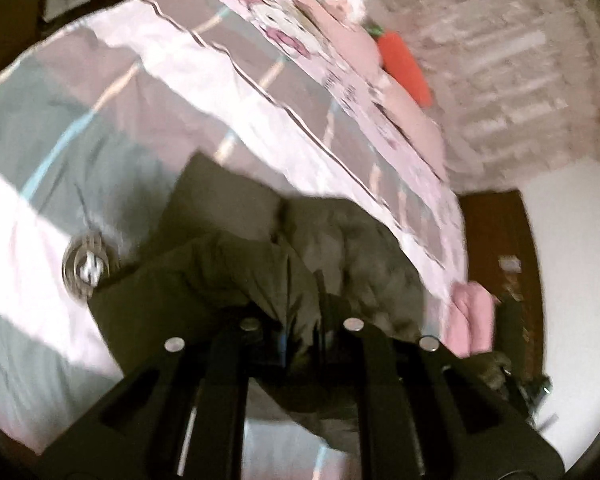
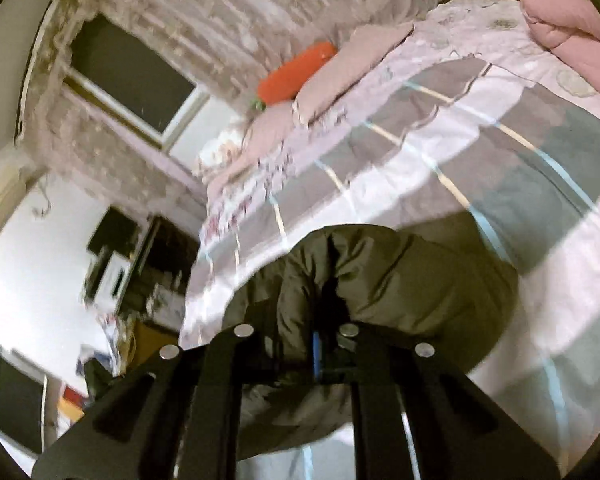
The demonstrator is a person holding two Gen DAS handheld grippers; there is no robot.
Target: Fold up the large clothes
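A dark green jacket (image 1: 236, 272) (image 2: 384, 276) is gripped by both the left gripper (image 1: 300, 344) and right gripper (image 2: 320, 344), jaws closed on bunched fabric, above the bed's (image 1: 80, 152) (image 2: 500, 168) edge.

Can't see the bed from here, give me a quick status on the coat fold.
Left gripper and right gripper both shut on dark green jacket. Jacket bunched over striped quilt. Nothing blocking.

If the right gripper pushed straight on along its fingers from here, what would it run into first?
The right gripper already looks shut on a bunched fold of the dark olive jacket, so the jacket comes first. Past it lies the striped bedcover. Blur leaves the depth uncertain.
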